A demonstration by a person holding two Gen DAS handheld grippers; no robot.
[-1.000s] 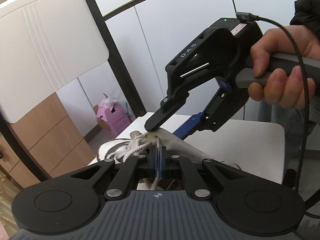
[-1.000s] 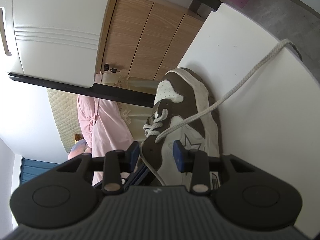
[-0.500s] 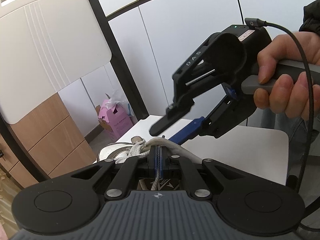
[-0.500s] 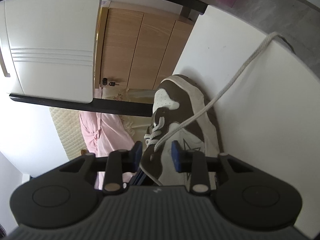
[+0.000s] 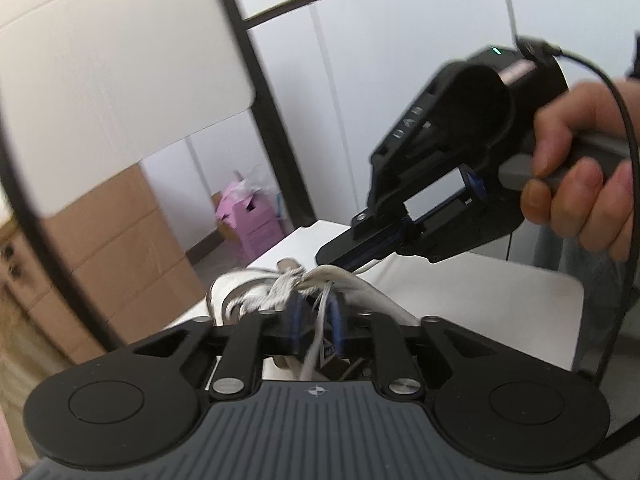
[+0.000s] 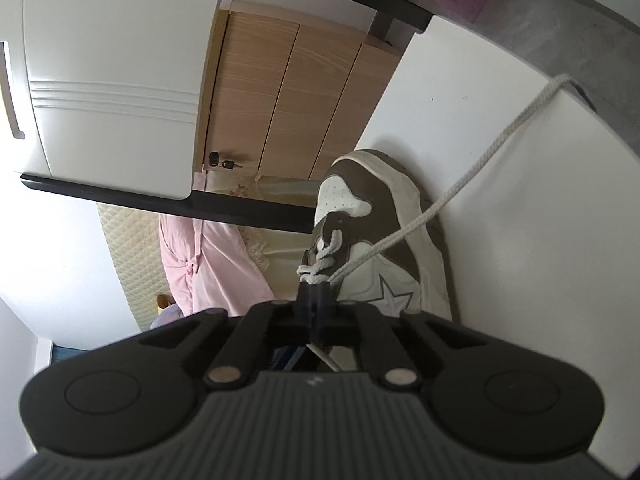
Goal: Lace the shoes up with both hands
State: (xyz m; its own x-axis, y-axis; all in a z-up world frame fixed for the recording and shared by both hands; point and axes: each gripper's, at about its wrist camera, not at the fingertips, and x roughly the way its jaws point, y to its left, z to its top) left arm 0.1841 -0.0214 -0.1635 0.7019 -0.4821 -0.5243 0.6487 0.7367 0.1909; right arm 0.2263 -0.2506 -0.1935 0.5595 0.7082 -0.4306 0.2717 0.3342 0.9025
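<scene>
Black right gripper [image 5: 344,254], blue jaw pads, grey handle, black cable [image 5: 624,128], green LED.

– How is my feed looking on your end?

– Bright, even daylight in both views, with no hard shadows on the white table [image 6: 500,280]. My left wrist view is smeared with motion blur, worst along its left edge; the right wrist view stays sharp.

– Distortion?

– I see strong fisheye bending at the edges, with dark corners. The white cabinet [image 6: 112,80] looks nearly washed out.
</scene>
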